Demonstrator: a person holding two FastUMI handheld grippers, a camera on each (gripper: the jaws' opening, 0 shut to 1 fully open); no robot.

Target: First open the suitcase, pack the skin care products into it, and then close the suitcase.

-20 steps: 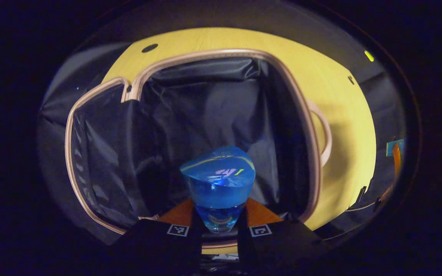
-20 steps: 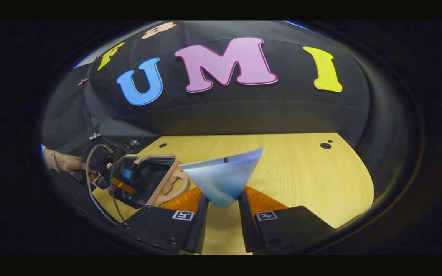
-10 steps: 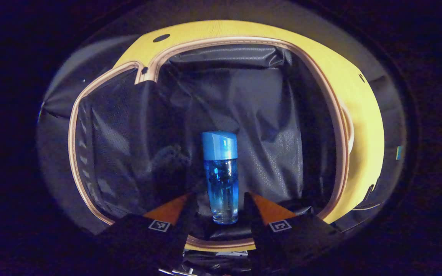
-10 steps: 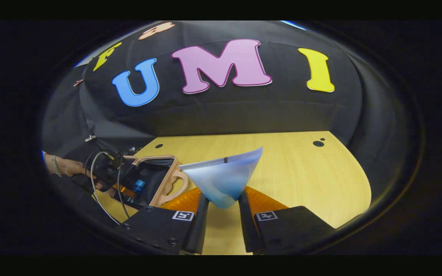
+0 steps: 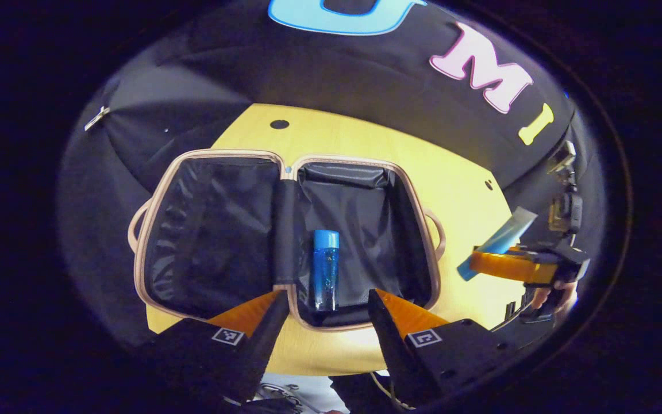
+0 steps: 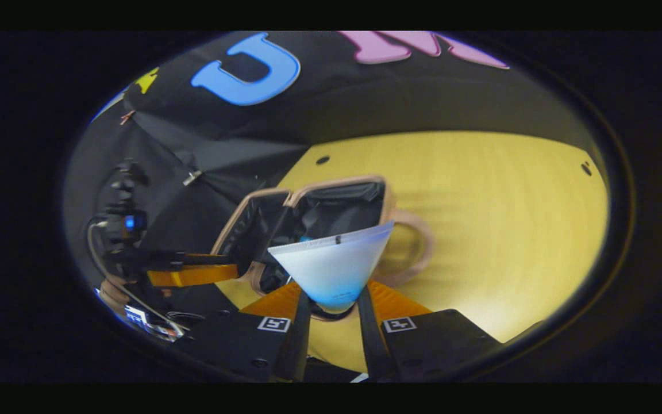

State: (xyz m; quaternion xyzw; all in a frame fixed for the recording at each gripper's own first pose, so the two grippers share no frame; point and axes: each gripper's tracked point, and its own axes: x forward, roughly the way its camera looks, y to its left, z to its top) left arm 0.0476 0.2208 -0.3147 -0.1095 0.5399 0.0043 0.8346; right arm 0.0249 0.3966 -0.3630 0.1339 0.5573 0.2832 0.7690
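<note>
The suitcase (image 5: pixel 216 230) lies open on the table (image 5: pixel 469 190), so the first step is done. A blue bottle (image 5: pixel 325 270) already lies inside its right half. The left gripper (image 5: pixel 322 313) is above it, empty, with the jaws wide apart. The right gripper (image 6: pixel 331 313) holds a tube (image 6: pixel 331 267) between both fingers, near the suitcase. I judge that this tube must go in next, then the closing. No writing on the products can be read.
</note>
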